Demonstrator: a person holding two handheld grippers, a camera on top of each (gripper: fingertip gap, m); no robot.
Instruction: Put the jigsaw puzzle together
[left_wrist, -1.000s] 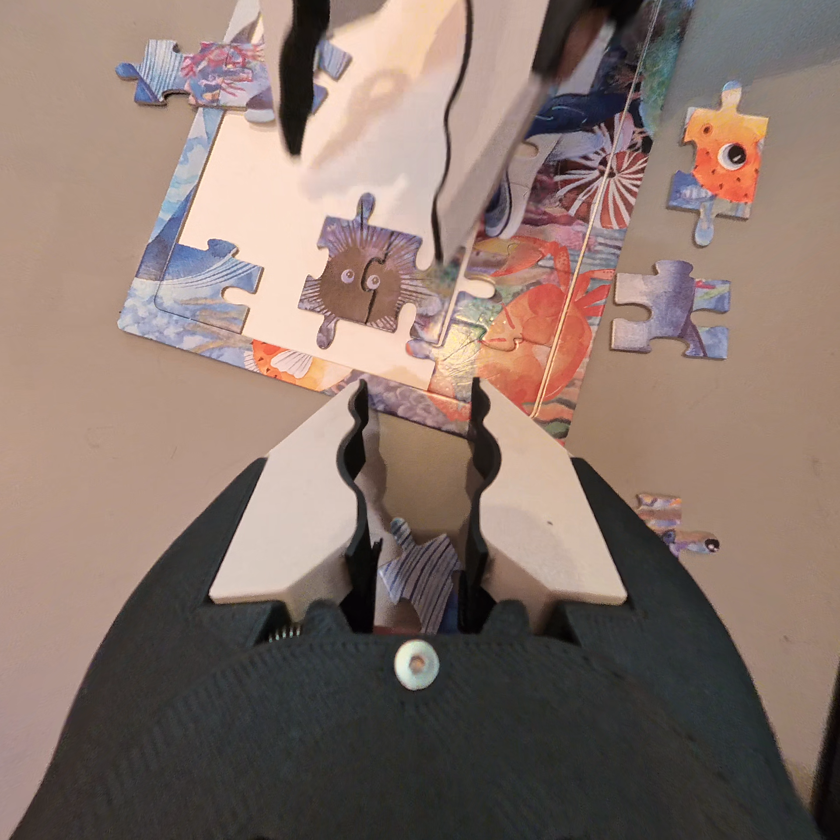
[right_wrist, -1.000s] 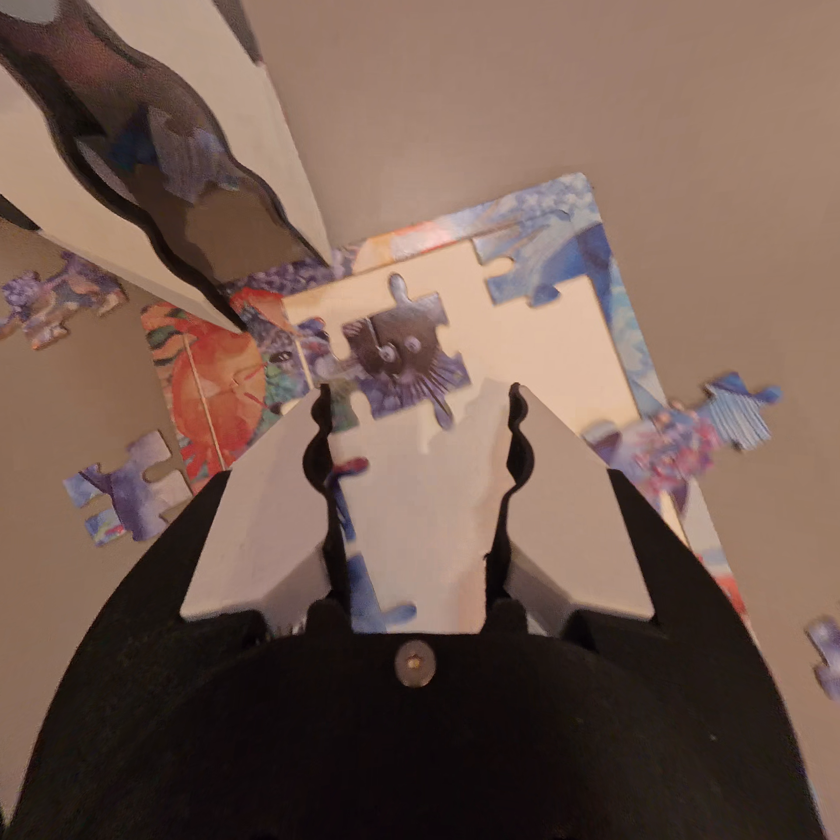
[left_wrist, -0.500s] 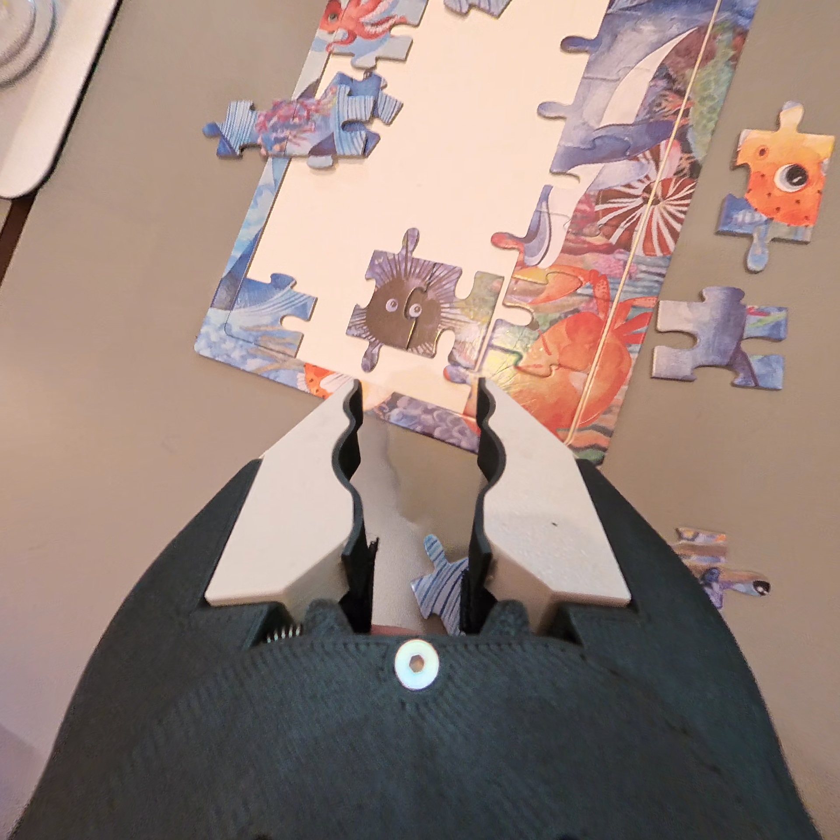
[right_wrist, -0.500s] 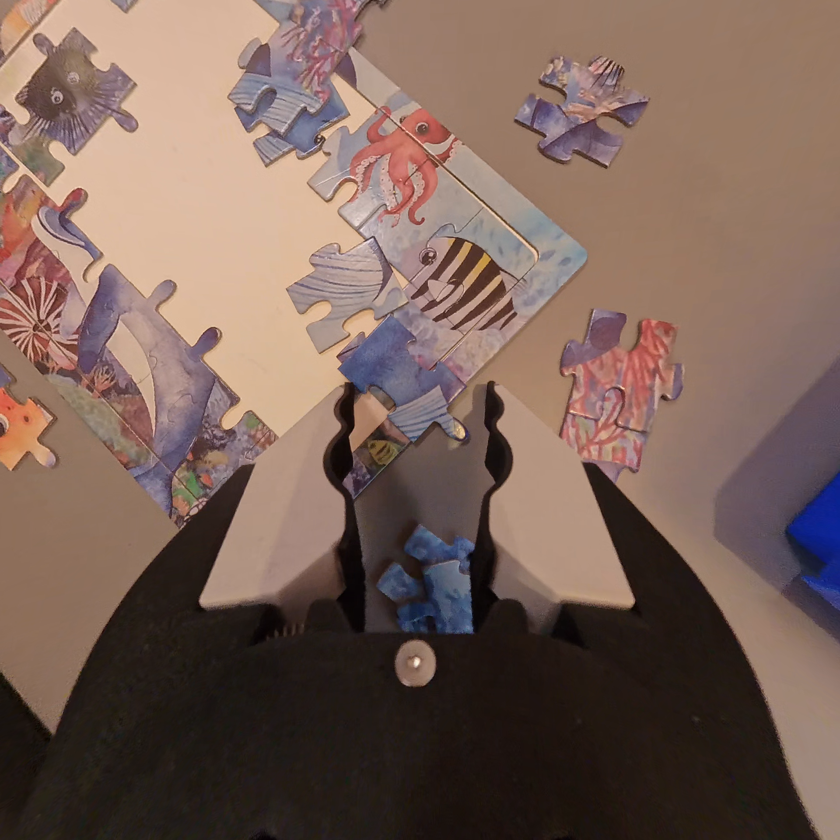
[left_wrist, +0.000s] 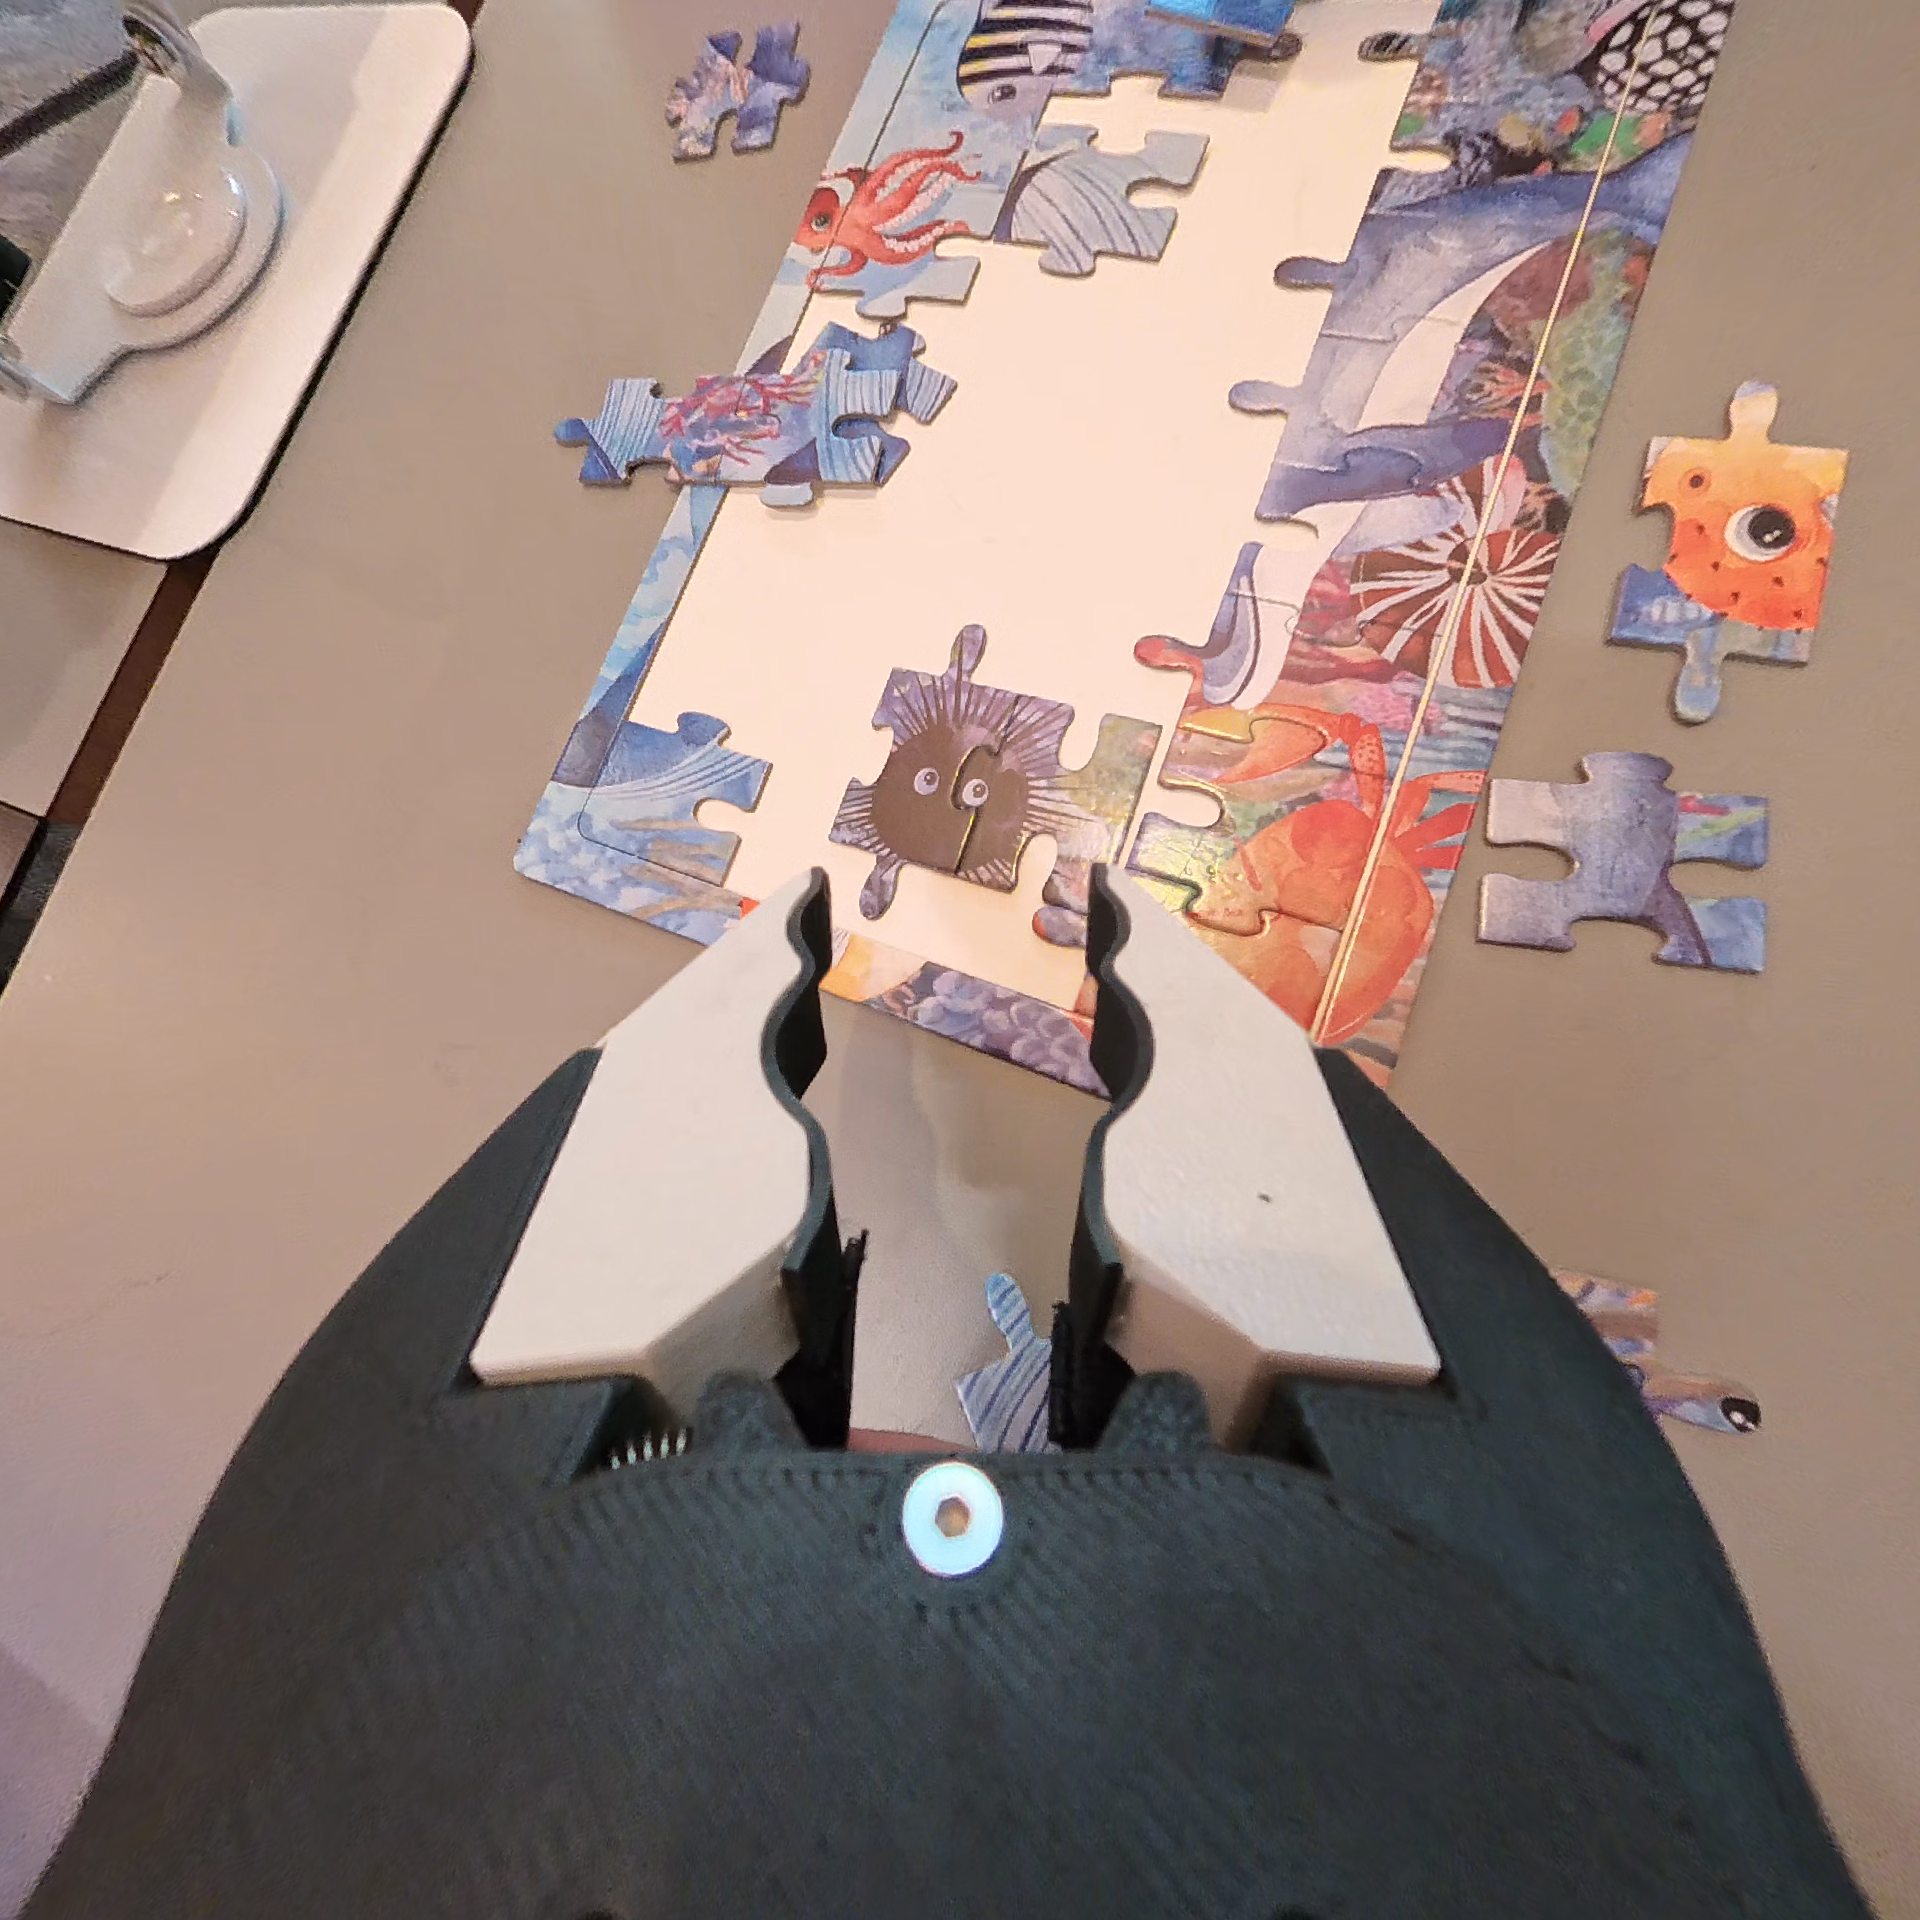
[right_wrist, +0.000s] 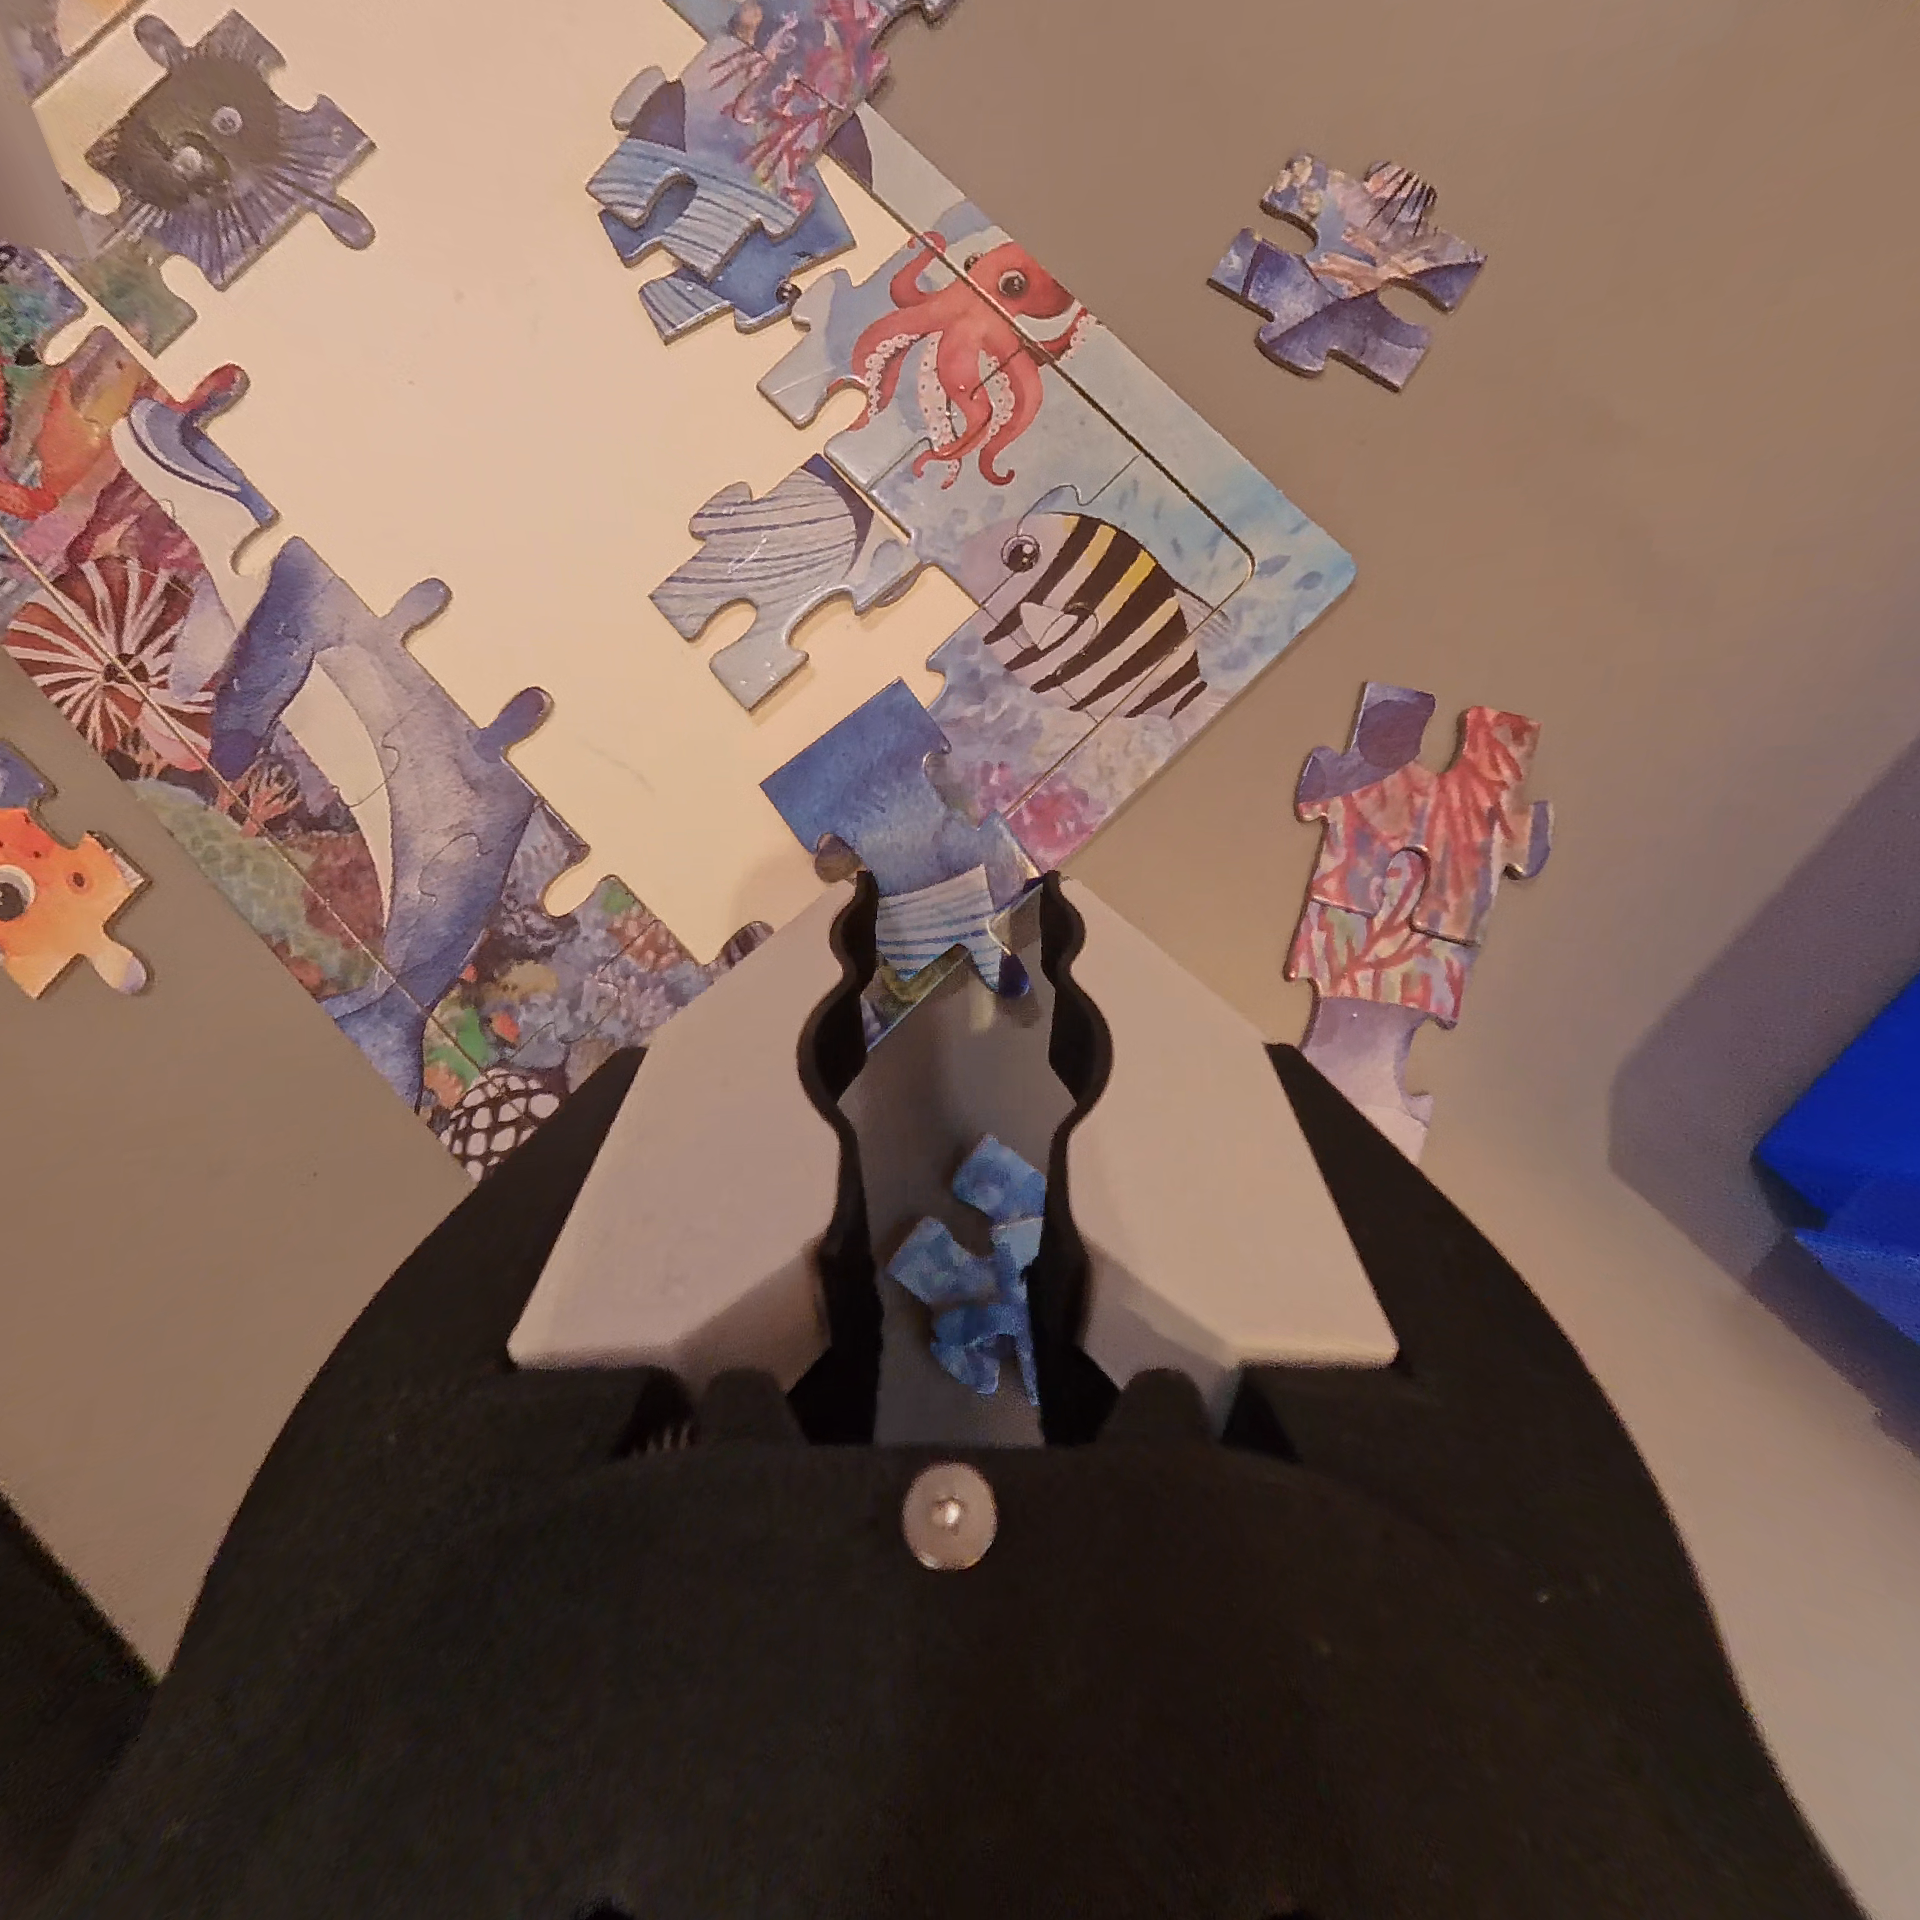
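1. Two tongs over a grey table, both with jaws parted and nothing pinched between them
2. Left tongs wide apart, tips at the near edge of the puzzle board; down by the base of the right finger, a striped blue piece flat on the table, not gripped as far as can be told
3. Just ahead of the left tips, a dark spiky-fish pair of pieces on the bare cream middle of the board; ahead-right, joined crab and shell pieces
4. Right of the left tongs, off the board: a grey-blue piece, an orange fish piece, one more partly hidden by the body
5. Far ahead-left, a white tray with glassware
6. Right tongs also spread, tips beside a blue piece lying askew at the board's edge near a striped fish and an octopus
7. Between the right fingers, lower down, a mottled blue piece; touching the pad or resting on the table, cannot tell
8. Right of those tongs, a pink coral pair; ahead-right, a purple pair; far right, a blue object
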